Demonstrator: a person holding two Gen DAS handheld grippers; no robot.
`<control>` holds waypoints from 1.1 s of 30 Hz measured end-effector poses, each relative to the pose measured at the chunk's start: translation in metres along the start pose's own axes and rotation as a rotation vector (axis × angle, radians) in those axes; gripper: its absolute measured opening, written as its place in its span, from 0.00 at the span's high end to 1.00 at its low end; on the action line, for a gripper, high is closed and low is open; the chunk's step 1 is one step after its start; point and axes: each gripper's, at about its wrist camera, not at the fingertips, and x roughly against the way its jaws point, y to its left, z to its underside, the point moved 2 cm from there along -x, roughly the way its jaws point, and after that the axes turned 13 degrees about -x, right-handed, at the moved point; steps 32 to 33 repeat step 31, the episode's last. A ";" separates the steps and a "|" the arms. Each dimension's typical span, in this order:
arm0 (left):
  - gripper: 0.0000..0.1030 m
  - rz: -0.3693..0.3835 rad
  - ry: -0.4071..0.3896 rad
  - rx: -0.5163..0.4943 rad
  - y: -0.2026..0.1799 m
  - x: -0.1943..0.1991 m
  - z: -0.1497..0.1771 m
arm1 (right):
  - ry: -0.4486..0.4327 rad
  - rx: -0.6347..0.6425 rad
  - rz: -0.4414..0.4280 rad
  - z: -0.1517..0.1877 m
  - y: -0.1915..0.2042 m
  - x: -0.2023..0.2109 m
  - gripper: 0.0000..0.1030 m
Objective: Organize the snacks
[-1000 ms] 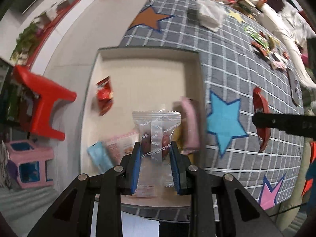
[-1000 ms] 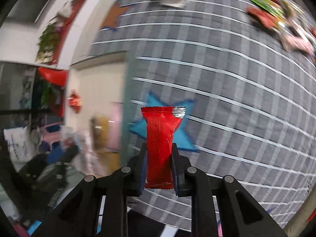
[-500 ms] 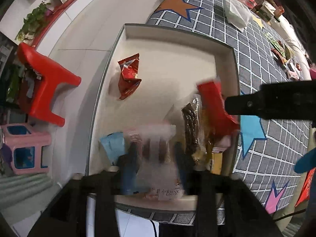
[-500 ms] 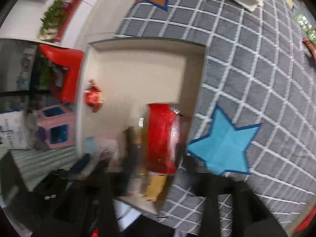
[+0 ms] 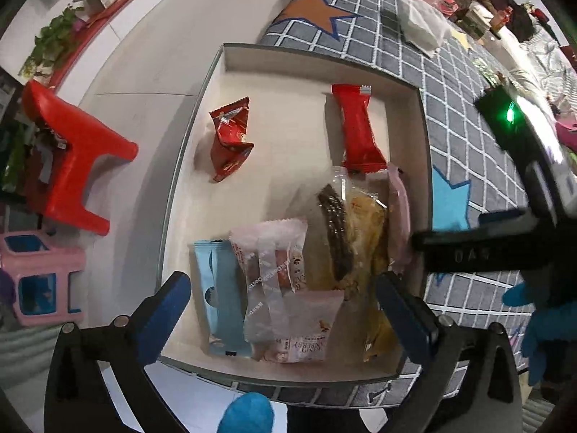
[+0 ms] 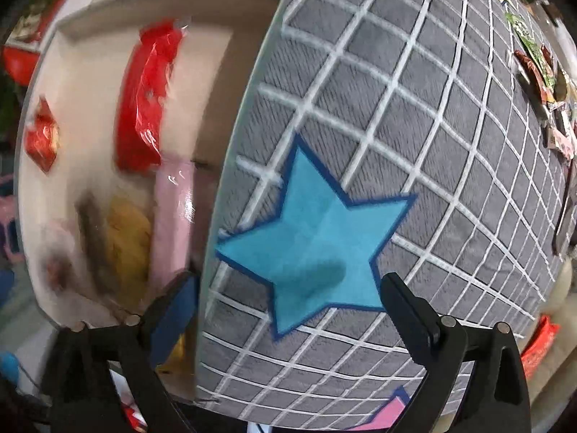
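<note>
A cream shallow box (image 5: 317, 54) holds several snack packets. My left gripper (image 5: 279, 285) hangs above its near end, jaws opening, pads touching nothing. Below them a clear candy packet (image 5: 274, 270) lies loose on the pile, beside a light blue packet (image 5: 216, 288) and a yellow-brown cookie packet (image 5: 353, 238). A long red packet (image 5: 357, 130) lies free further in, with a crumpled red packet (image 5: 230, 140) to its left. My right gripper (image 6: 288, 281) stands open and empty over the blue star (image 6: 317, 231), just right of the box wall (image 6: 238, 115). The long red packet (image 6: 148, 97) is blurred there.
The box sits on a grey checked mat (image 6: 414, 115) with star patches. More snacks (image 6: 537, 61) lie scattered at the mat's far right, and a white bag (image 5: 422, 25) at its far end. A red stool (image 5: 72, 158) and a pink stool (image 5: 36, 274) stand left of the box.
Both grippers were shut on packets and have opened. The clear packet and the long red packet now lie in the box. The right gripper sank and shifted right over the blue star.
</note>
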 end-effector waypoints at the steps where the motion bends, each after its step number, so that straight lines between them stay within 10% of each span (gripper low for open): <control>1: 0.00 -0.008 -0.006 -0.003 -0.001 0.002 0.000 | 0.006 -0.003 0.000 0.004 -0.004 -0.003 0.03; 17: 0.00 -0.057 0.041 -0.103 -0.031 0.022 -0.003 | -0.060 -0.027 -0.155 0.061 -0.092 0.048 0.01; 33: 0.00 -0.087 -0.018 -0.134 -0.041 0.051 -0.009 | -0.175 0.048 -0.234 0.067 -0.038 0.117 0.01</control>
